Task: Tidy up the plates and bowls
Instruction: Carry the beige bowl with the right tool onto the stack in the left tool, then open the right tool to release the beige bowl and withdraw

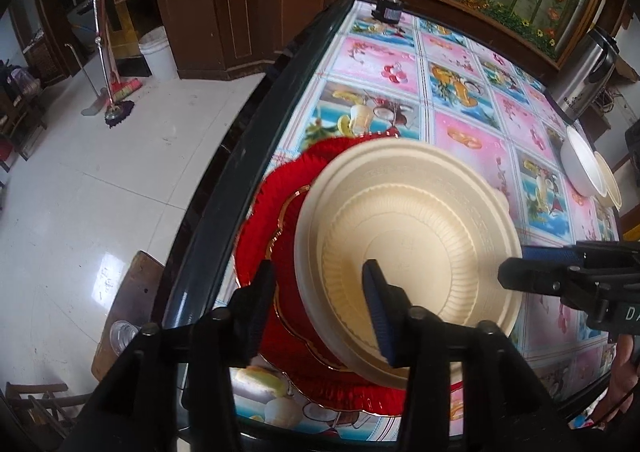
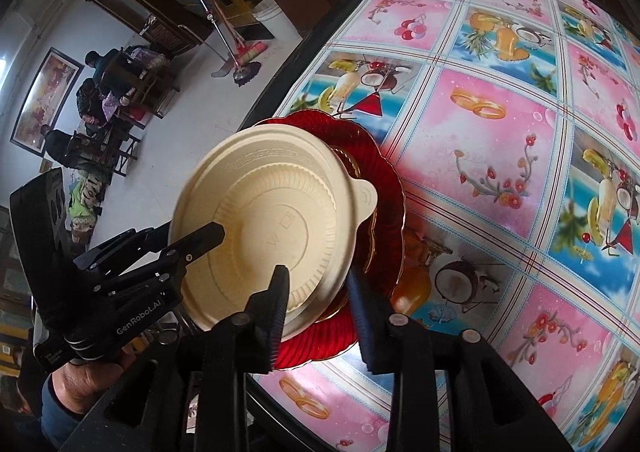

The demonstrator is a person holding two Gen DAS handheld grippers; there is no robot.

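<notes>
A cream ribbed plate (image 1: 408, 236) (image 2: 272, 219) with a small tab handle lies on top of a stack of red gold-rimmed plates (image 1: 272, 191) (image 2: 380, 187) near the table's edge. My left gripper (image 1: 320, 296) straddles the cream plate's near rim, one finger outside and one over its inside, with gaps at the pads. My right gripper (image 2: 320, 296) straddles the rim on the other side in the same way, pads apart from it. Each gripper also shows in the other's view: the right gripper (image 1: 516, 266) and the left gripper (image 2: 192, 236). Both stand open.
The table (image 1: 460, 139) (image 2: 480, 131) has a colourful fruit-print cover and a dark rounded edge. A white bowl (image 1: 580, 167) and a cream plate (image 1: 610, 179) sit far right by a steel kettle (image 1: 584, 79). A stool with a glass (image 1: 124, 332) stands below the edge.
</notes>
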